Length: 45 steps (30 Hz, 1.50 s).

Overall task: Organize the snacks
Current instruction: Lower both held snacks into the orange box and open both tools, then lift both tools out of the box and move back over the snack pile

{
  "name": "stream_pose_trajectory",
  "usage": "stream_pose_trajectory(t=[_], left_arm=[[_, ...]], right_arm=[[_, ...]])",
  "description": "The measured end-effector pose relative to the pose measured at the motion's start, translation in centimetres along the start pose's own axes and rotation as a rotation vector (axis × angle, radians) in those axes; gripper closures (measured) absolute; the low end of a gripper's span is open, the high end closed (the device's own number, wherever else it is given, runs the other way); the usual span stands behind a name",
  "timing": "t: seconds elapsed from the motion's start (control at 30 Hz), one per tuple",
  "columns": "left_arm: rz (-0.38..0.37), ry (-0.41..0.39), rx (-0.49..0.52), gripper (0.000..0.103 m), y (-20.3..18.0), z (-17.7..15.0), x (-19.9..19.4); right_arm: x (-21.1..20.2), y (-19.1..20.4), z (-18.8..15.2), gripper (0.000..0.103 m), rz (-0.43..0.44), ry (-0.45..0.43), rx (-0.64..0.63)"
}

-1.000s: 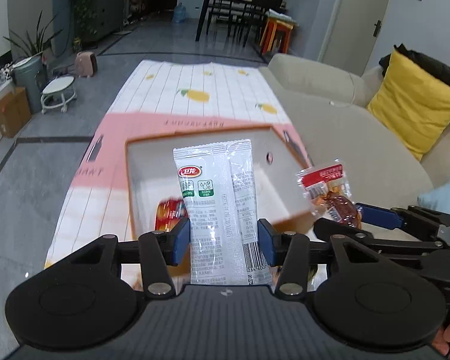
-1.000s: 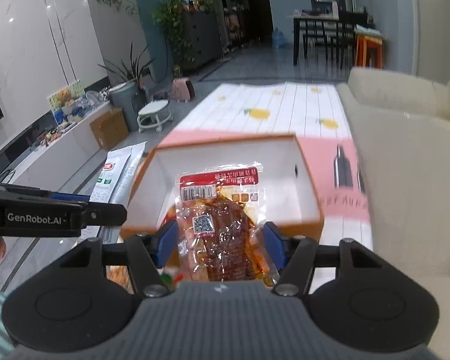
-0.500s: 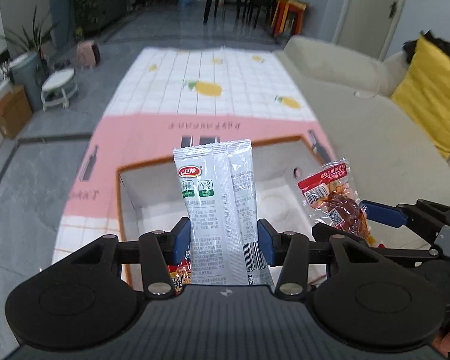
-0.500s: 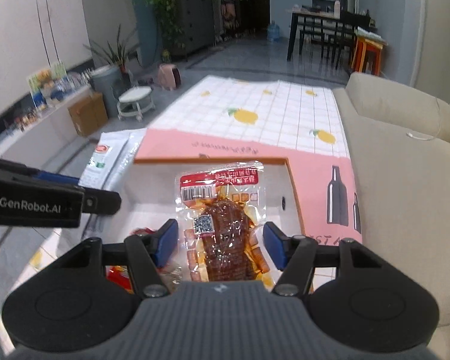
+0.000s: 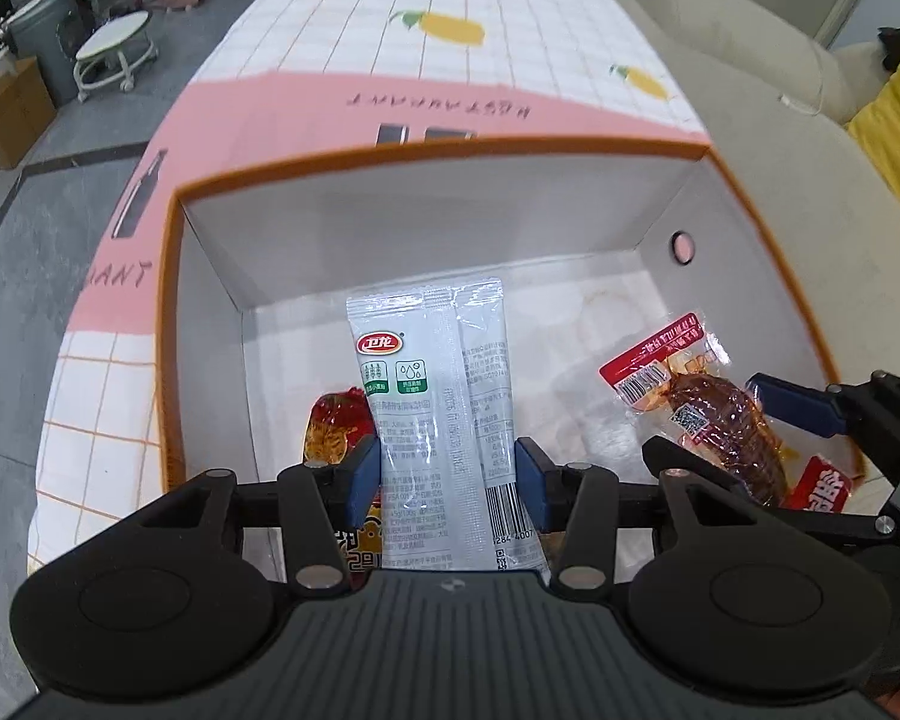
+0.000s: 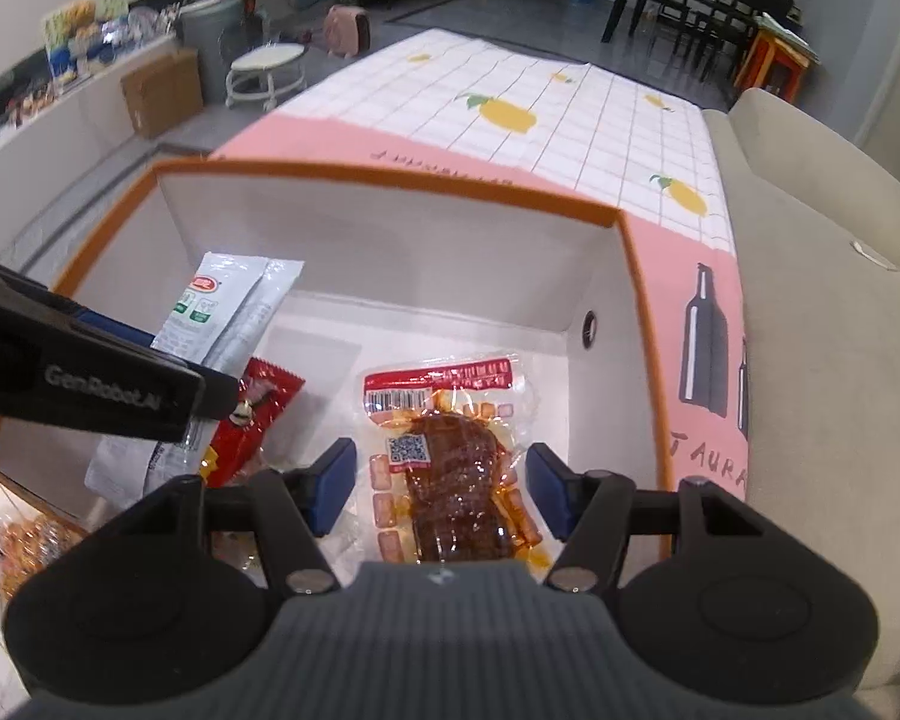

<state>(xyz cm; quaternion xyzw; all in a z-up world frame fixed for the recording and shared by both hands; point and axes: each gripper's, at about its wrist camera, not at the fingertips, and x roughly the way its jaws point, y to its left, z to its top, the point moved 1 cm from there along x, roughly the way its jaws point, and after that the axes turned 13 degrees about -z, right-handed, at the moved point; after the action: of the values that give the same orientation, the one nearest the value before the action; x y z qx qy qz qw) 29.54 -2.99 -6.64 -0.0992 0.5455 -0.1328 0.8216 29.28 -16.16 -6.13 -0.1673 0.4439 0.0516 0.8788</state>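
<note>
We hold both grippers over an open box (image 5: 171, 324) with an orange rim and white inner walls, which sits on a cloth (image 5: 450, 18) printed with a white grid, yellow lemons and a pink band. Our left gripper (image 5: 448, 474) is clenched on a white snack packet (image 5: 432, 420) — its blue pads press on the packet's two long edges, and the packet stands up between them with its red logo toward the far end, hanging inside the box mouth above the white floor. Our right gripper (image 6: 440, 486) grasps a clear packet of brown meat snack (image 6: 450, 456) with a red top strip and a barcode; the packet sticks out ahead of the blue pads, and from the left wrist view the same packet (image 5: 690, 402) shows at the right side of the box, pinched in that gripper. Whether either held packet touches the box floor we cannot tell. In the box, a red packet (image 5: 336, 426) lies just left of the white one and partly behind it; from the right wrist view it (image 6: 252, 420) lies between the two grippers. Another red wrapper (image 5: 819, 483) lies at the near right corner of the box, under the right gripper. A beige sofa (image 5: 810, 150) runs along the right of the cloth, and a small round white stool (image 5: 114, 54) stands on the grey floor at the far left.
</note>
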Motion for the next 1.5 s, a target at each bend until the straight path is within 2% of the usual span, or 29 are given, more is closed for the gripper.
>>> stream_pose_trajectory(t=[0.4, 0.5, 0.67, 0.7, 0.77, 0.83, 0.9, 1.2, 1.5], left_arm=[[0.033, 0.095, -0.014, 0.049, 1.3, 0.0, 3.0], [0.034, 0.106, -0.011, 0.048, 1.4, -0.1, 3.4], [0.039, 0.109, -0.013, 0.045, 1.5, -0.2, 3.3], [0.047, 0.101, -0.015, 0.040, 1.5, -0.2, 3.1], [0.046, 0.085, -0.017, 0.039, 1.5, -0.1, 2.7], [0.045, 0.074, -0.019, 0.033, 1.4, 0.0, 2.1], [0.042, 0.055, -0.013, 0.031, 1.1, 0.0, 1.3], [0.038, -0.075, 0.011, 0.030, -0.7, -0.4, -3.8], [0.039, -0.271, 0.111, 0.028, -3.6, -3.6, -9.9]], right_arm=[[3.7, 1.7, 0.5, 0.043, 0.003, 0.099, -0.096], [4.2, 1.7, 0.3, 0.047, 0.002, 0.115, -0.099], [4.0, 1.6, 0.2, 0.048, 0.003, 0.103, -0.088], [3.8, 1.5, 0.3, 0.047, 0.001, 0.099, -0.086], [3.5, 1.3, 0.4, 0.047, -0.003, 0.093, -0.075], [3.1, 1.1, 0.5, 0.046, 0.000, 0.087, -0.060], [2.6, 0.9, 0.6, 0.042, -0.002, 0.079, -0.046], [-1.7, 0.3, 0.6, 0.038, -0.027, 0.001, -0.026], [-7.7, -1.0, -0.5, 0.033, -0.019, -0.116, 0.089]])
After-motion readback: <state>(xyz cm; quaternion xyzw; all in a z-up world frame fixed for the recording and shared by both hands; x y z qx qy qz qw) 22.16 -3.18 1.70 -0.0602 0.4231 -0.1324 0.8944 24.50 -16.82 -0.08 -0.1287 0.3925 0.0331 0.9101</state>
